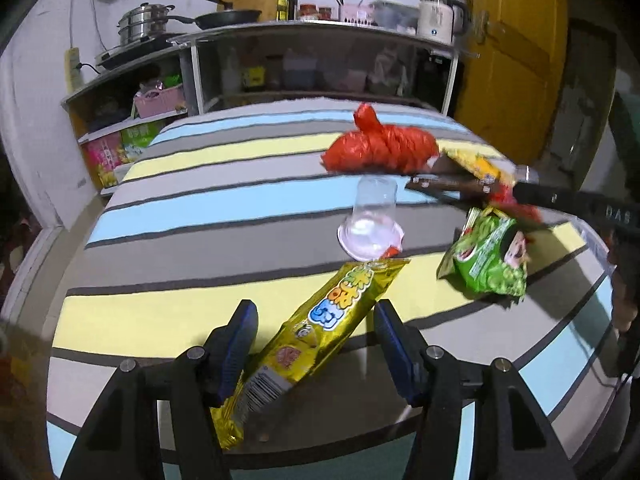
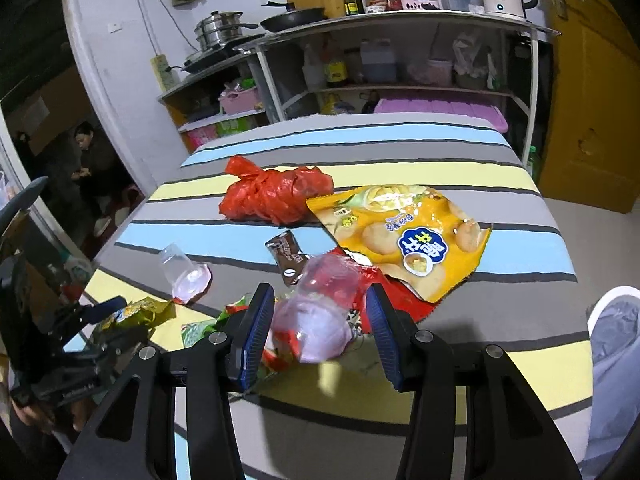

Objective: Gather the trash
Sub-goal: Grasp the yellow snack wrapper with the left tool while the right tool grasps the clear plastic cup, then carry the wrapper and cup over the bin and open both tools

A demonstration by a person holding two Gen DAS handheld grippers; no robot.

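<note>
Left wrist view: the left tool (image 1: 316, 346) stands wide open around a yellow wrapper (image 1: 320, 320) on the striped tabletop (image 1: 192, 208), gripping nothing; closing askew could pinch only its slippery edge.

Right wrist view: the right tool (image 2: 318, 326) gapes around a clear plastic cup (image 2: 316, 312) without pinching; squeezing may crush it or shoot it out.

A grey, blue and yellow striped cloth (image 2: 400, 140) carries a red bag (image 2: 276, 196), an orange packet (image 2: 408, 236) and a green packet (image 1: 488, 260).
</note>
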